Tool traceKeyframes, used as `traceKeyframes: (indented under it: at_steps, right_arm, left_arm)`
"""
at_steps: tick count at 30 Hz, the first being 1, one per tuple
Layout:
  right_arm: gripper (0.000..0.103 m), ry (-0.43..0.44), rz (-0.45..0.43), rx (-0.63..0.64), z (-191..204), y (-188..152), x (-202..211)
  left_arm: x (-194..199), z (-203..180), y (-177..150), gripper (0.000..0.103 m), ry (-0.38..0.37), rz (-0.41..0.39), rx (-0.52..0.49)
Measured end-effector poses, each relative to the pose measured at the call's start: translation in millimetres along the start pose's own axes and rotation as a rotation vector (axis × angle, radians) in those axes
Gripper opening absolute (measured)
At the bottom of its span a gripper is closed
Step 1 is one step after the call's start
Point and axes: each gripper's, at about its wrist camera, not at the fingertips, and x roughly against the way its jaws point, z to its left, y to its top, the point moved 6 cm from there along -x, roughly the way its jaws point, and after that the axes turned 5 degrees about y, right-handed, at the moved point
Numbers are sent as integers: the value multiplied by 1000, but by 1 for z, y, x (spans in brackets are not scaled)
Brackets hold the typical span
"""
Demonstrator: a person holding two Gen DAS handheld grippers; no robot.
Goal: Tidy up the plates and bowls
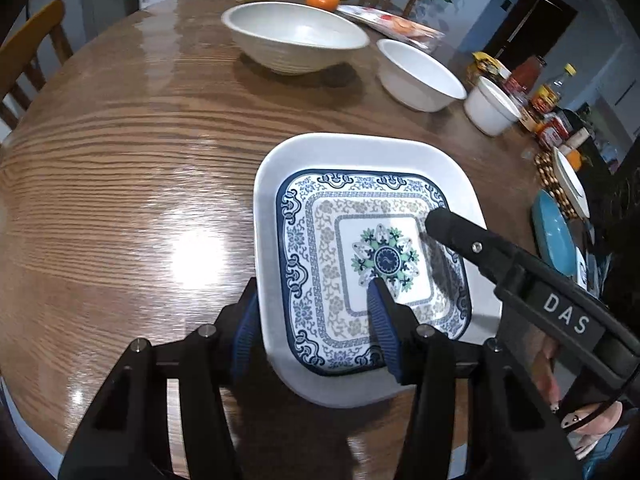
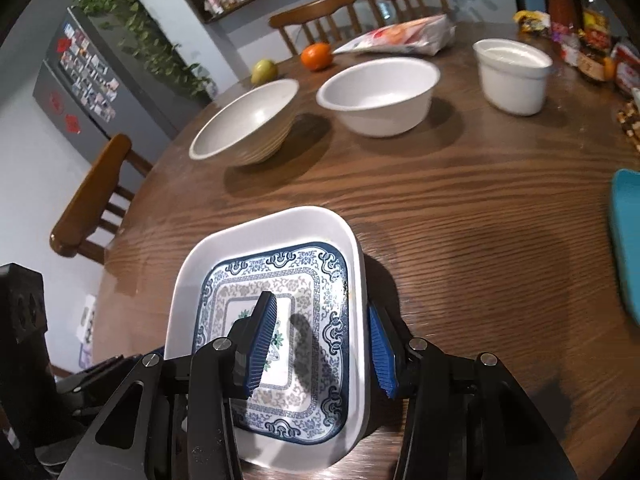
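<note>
One plate (image 1: 364,256) was straddled by both parted grippers (image 1: 316,320) (image 2: 320,344); three bowls (image 1: 296,36) remained unstacked.

Bare table (image 1: 120,184) lies open to my left and ahead of the square plate (image 1: 276,168), while three white bowls (image 2: 376,96) stand across the far side and a blue dish (image 2: 628,240) blocks my right.

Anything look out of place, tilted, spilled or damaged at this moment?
Mostly tidy. The large ribbed bowl tilts, its rim lower on the side facing away from the medium bowl. A small dark-orange speck sits on the patterned plate, near its right border, inside the white dish. No breakage shows.
</note>
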Motion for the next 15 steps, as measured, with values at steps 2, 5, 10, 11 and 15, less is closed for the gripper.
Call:
traceKeyframes:
  at_steps: [2,5,10,11,15]
  right_arm:
    - [48,-13,-12,-11,-8,2,6]
    - [48,-26,-27,-35,-22,4,13]
    - [48,-57,-41,-75,-44,4,23]
    - [48,-64,-43,-83,-49,3,25]
    - [48,-82,-53,-97,-59,3,29]
  left_arm:
    - [0,-9,1,51,-7,1,-16]
    - [-1,-24,3,51,-16,-3,-42]
    - [-6,-49,0,51,-38,8,-96]
    - [-8,-54,-1,51,-41,12,-103]
    - [-12,-62,-2,51,-51,25,-119]
